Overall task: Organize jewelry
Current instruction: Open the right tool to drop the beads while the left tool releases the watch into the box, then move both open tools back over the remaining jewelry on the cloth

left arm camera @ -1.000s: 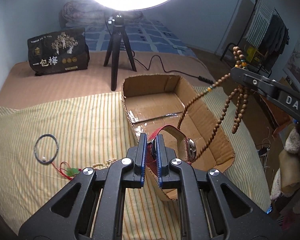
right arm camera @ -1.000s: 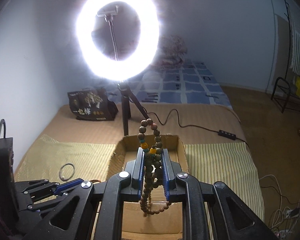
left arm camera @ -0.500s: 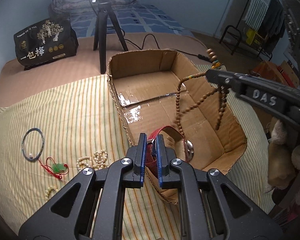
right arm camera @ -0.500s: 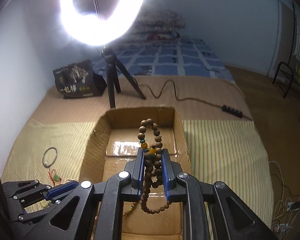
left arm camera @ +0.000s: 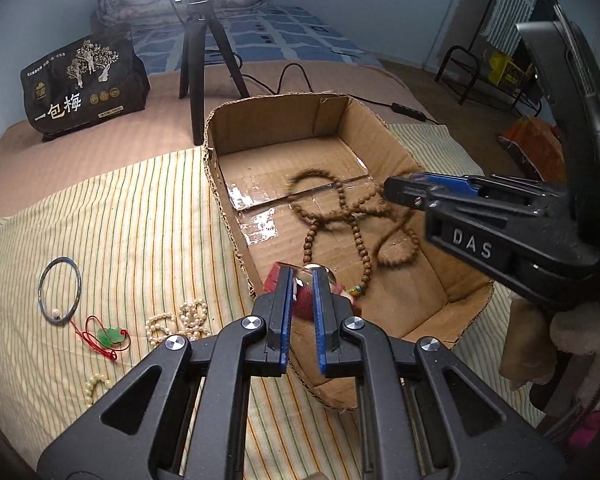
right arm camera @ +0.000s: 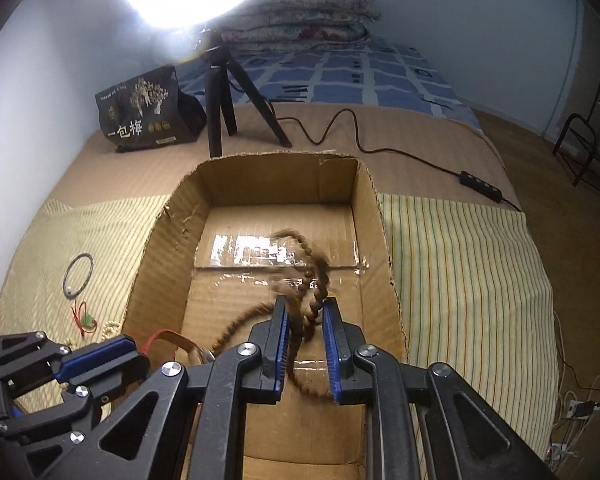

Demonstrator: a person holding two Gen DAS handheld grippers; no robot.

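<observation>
my right gripper [right arm camera: 305, 344] is opening and the bead necklace [left arm camera: 352, 216], which hung clamped above the cardboard box [left arm camera: 268, 120] a moment ago, now spills onto its floor. my left gripper [left arm camera: 300, 308] stays clenched on the red-strapped watch [left arm camera: 300, 300], lowered inside the box, next to drop.
</observation>
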